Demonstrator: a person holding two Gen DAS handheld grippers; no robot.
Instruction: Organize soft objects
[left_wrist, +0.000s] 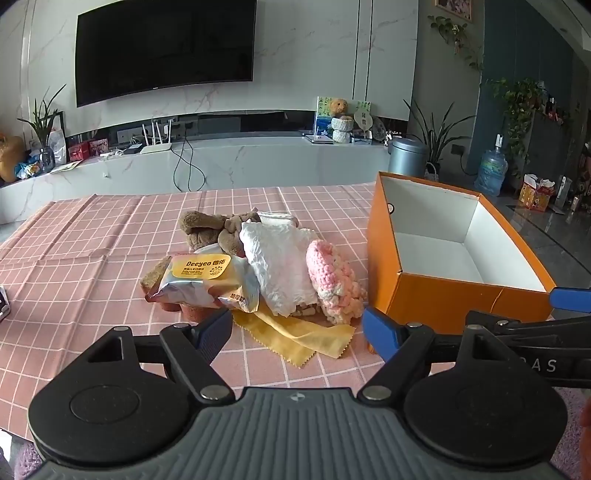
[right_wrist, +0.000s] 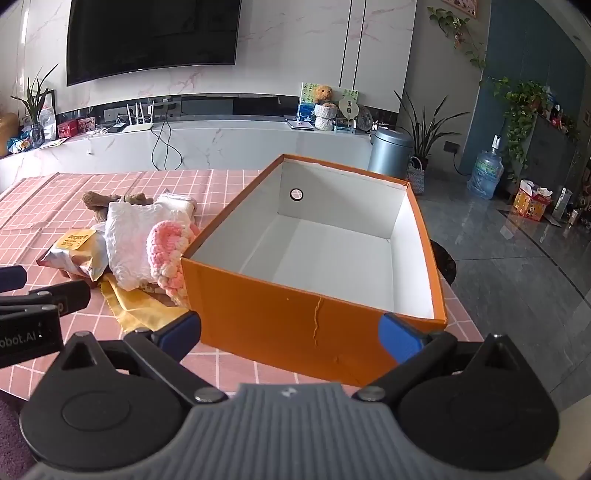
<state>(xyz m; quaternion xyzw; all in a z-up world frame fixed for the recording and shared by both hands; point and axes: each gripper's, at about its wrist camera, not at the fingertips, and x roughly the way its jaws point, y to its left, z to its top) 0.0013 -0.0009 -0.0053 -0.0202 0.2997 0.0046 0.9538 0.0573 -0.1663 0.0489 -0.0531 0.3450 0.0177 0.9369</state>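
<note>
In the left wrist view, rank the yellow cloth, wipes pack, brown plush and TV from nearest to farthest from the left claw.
Measured from the left claw, which is open:
1. Yellow cloth, lying flat right between the fingertips.
2. Wipes pack, front left of the pile.
3. Brown plush, at the back of the pile.
4. TV, on the far wall.

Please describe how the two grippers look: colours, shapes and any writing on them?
Both the left gripper and the right gripper have black arms with round black hinge discs, a ribbed grey body and blue fingertips. White lettering runs along each one's side.
</note>
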